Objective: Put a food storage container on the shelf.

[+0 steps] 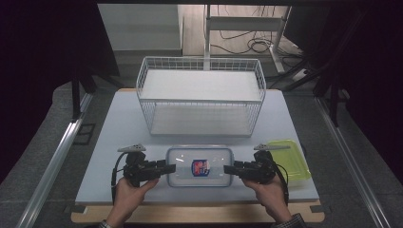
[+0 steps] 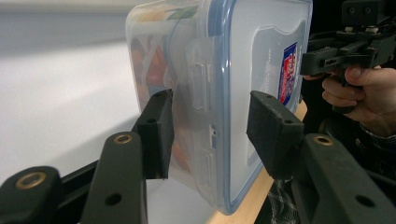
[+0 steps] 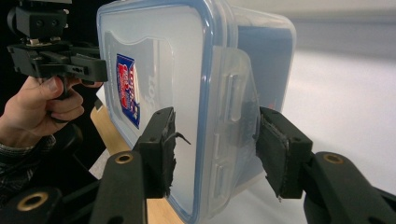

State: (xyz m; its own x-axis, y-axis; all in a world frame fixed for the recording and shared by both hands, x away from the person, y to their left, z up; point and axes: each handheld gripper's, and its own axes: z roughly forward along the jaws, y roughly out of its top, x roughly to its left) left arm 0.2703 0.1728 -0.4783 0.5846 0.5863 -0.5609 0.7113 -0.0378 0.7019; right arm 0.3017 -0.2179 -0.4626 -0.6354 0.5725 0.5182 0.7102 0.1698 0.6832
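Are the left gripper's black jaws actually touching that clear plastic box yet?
Apart. In the left gripper view, the left gripper straddles the box end, with a visible gap beside each jaw.

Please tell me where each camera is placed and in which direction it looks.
High view: above the person's side, looking forward and down at the table, box, rack; both hands and forearms show.
Left gripper view: on the left gripper, looking along its jaws at the box's latch end; the other hand shows.
Right gripper view: on the right gripper, facing the opposite end.
Both gripper views share the box's label.
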